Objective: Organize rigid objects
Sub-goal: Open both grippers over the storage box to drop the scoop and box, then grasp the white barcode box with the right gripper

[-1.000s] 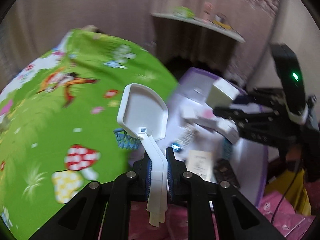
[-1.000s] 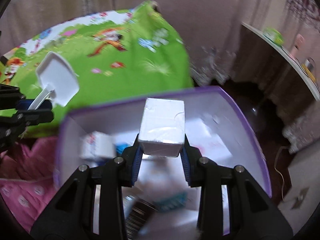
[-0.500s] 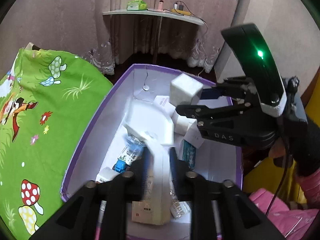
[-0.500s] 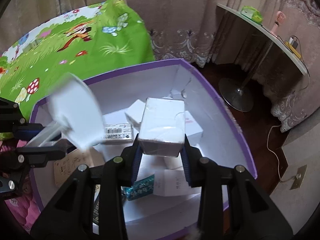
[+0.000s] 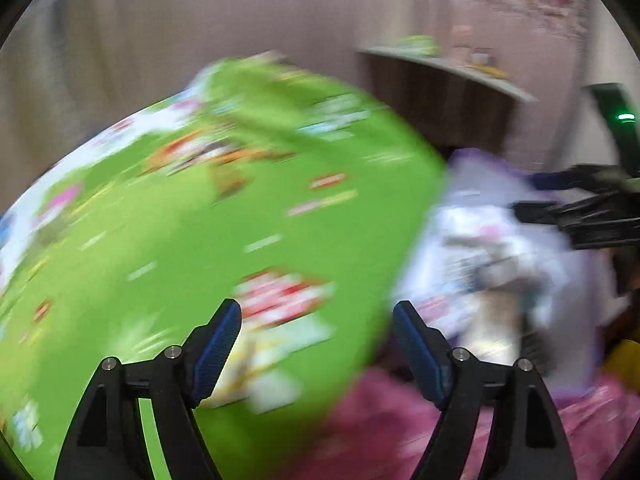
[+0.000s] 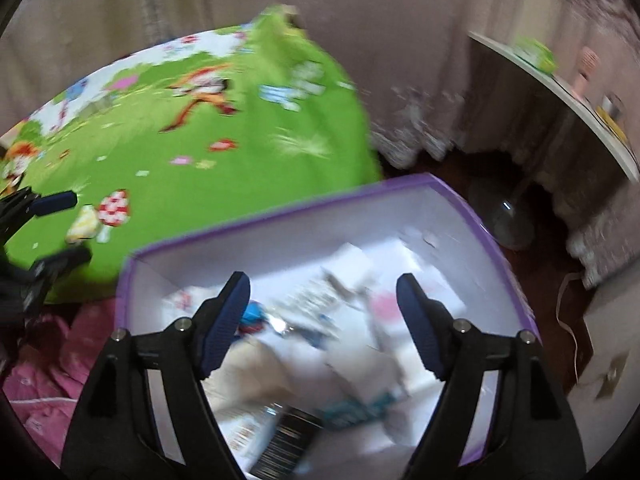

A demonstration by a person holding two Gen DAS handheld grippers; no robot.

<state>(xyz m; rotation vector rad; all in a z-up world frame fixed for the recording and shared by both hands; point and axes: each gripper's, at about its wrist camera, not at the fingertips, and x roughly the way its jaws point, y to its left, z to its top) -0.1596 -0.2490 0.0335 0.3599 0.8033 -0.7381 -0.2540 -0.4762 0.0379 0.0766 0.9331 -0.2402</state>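
Note:
A purple-rimmed white box (image 6: 500, 240) holds several small cartons, tubes and packets, all blurred. My right gripper (image 6: 322, 320) hovers over the box with its jaws opening and nothing between them. My left gripper (image 5: 316, 344) hangs over the green cartoon bedspread (image 5: 200, 220), its jaws opening too and empty. The box (image 5: 480, 184) lies to the right in the left wrist view, with the right gripper's fingers (image 5: 580, 216) above it. The left gripper's fingers (image 6: 56, 202) show at the left edge of the right wrist view. The left wrist view is heavily blurred.
Pink bedding (image 6: 52, 360) lies below the box's near left corner. A shelf (image 6: 560, 92) with small items runs along the curtained wall at the right. A fan base (image 6: 504, 216) and a cord (image 6: 568, 312) sit on the dark floor beyond the box.
Both grippers have opened: the white scoop has left the left one and the white carton the right one. The left gripper swung from over the box back over the bedspread.

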